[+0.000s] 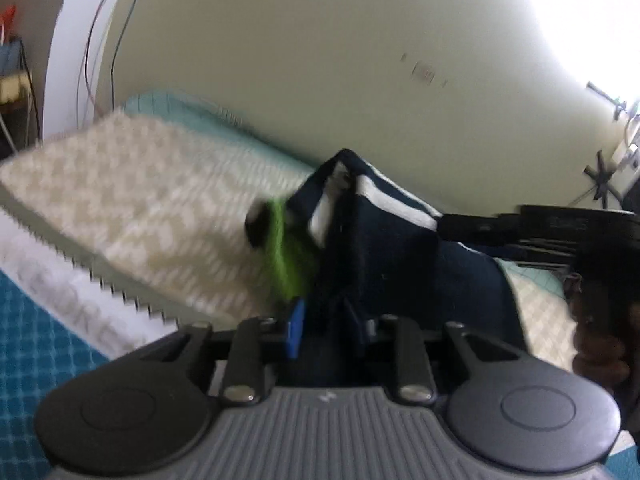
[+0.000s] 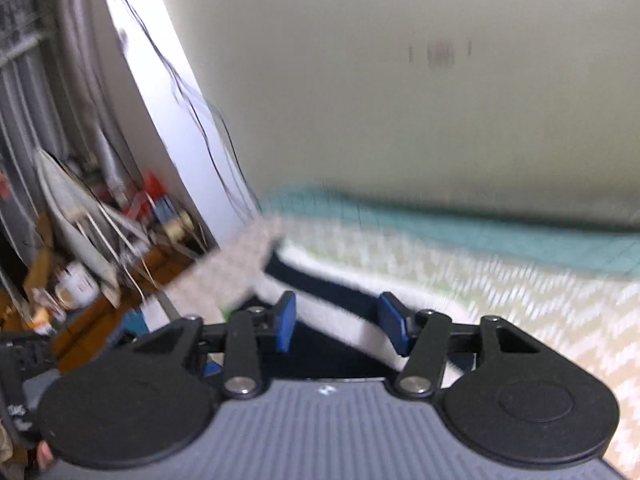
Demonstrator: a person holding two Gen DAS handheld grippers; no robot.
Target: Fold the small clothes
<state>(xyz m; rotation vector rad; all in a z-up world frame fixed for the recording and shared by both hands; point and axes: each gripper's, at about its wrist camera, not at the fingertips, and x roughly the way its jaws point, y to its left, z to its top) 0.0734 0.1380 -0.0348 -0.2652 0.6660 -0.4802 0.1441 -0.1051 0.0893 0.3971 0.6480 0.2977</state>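
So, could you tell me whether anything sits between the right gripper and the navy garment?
Nothing visible does: the navy garment with its white stripe already lies between the open blue pads of the right gripper, over the patterned blanket.

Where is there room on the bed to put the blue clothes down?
The zigzag blanket lies bare left of the navy garment, out to its toothed edge. In the right wrist view it is also bare right of the right gripper, below the teal sheet. It is crowded in the middle, around the garment, the left gripper and a green cloth.
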